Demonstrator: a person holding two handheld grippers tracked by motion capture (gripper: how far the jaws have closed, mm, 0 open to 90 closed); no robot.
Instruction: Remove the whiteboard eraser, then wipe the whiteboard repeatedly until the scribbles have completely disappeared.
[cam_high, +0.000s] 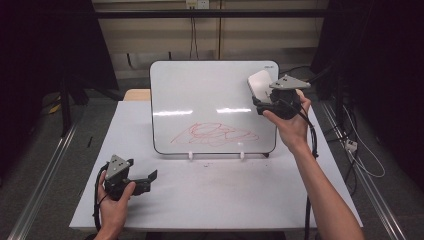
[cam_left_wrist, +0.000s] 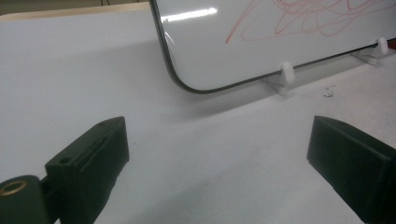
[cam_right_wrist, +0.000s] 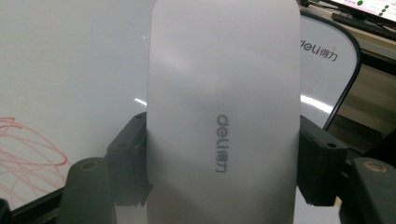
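Eraser (cam_right_wrist: 223, 116) clamped in right gripper (cam_high: 263, 95) near whiteboard's (cam_high: 210, 85) upper right corner, likely poised to wipe red scribble (cam_high: 214, 134). Left gripper (cam_high: 150, 177) wide, empty, resting low over tabletop (cam_high: 225, 195).

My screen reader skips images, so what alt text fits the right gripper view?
A white eraser stands clamped between the right gripper's two black jaws. Behind it a whiteboard bears red scribbles at lower left.

white eraser (cam_right_wrist: 223, 116) upright, clamped, before the scribbled whiteboard (cam_high: 200, 95)
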